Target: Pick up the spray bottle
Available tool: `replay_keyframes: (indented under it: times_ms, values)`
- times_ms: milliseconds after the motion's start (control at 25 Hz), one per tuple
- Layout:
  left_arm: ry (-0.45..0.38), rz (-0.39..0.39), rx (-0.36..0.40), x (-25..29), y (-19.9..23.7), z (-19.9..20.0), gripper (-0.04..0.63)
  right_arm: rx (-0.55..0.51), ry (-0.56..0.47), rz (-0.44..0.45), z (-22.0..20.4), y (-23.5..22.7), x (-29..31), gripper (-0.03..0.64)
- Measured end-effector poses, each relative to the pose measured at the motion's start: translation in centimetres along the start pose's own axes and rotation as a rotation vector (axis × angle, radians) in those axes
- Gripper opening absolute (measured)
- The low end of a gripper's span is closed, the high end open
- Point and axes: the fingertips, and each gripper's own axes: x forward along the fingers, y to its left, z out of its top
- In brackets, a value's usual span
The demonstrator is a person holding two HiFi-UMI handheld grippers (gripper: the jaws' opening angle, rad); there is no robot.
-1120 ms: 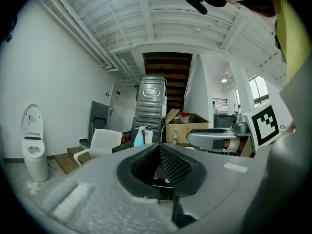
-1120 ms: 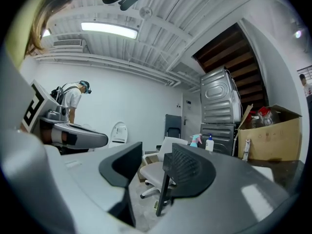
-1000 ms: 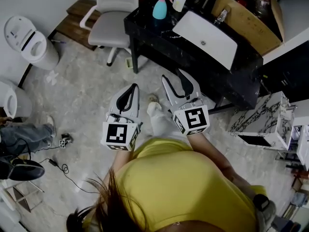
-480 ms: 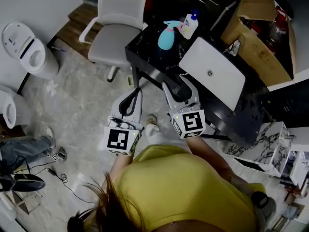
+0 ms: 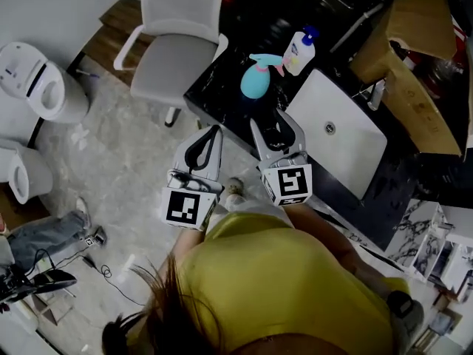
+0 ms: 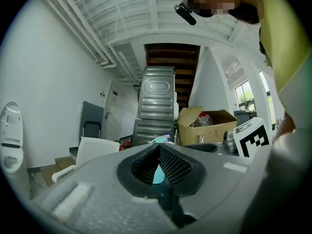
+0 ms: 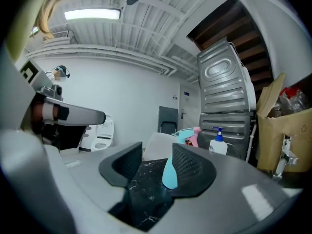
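The spray bottle (image 5: pixel 256 81), not yet picked up.
Left hand-held gripper (image 5: pixel 213 130) seems clenched on nothing, right hand-held gripper (image 5: pixel 273 126) released and empty; beyond them the spray bottle stands on the black table (image 5: pixel 222 87), beside a pump bottle (image 5: pixel 299 50).

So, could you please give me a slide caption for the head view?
Person at a dark counter, right gripper's open jaws aimed at the turquoise spray bottle.
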Motion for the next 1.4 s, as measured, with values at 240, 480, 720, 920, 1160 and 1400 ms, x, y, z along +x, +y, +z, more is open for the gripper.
replay_keyframes:
  times_ms: [240, 480, 720, 920, 1160, 1400]
  values:
    - [0.037, -0.049, -0.023, 4.0, 0.6, -1.5, 0.005, 0.043, 0.052, -0.032, -2.3, -2.3, 2.2, 0.198]
    - [0.07, -0.123, -0.012, 7.5, 1.1, -2.9, 0.005, 0.052, 0.092, -0.062, -3.8, -3.5, 4.3, 0.217]
    - [0.097, -0.173, 0.003, 10.1, 2.1, -3.3, 0.005, 0.068, 0.147, -0.078, -5.6, -4.2, 6.2, 0.256]
    - [0.14, -0.184, -0.008, 11.4, 3.1, -4.5, 0.005, 0.096, 0.195, -0.094, -8.0, -5.1, 8.0, 0.306]
    - [0.173, -0.19, -0.017, 12.3, 3.6, -5.4, 0.005, 0.142, 0.272, -0.08, -10.7, -5.5, 10.3, 0.381]
    - [0.198, -0.177, -0.017, 12.2, 4.5, -6.1, 0.005, 0.152, 0.316, -0.09, -12.0, -6.0, 12.4, 0.437]
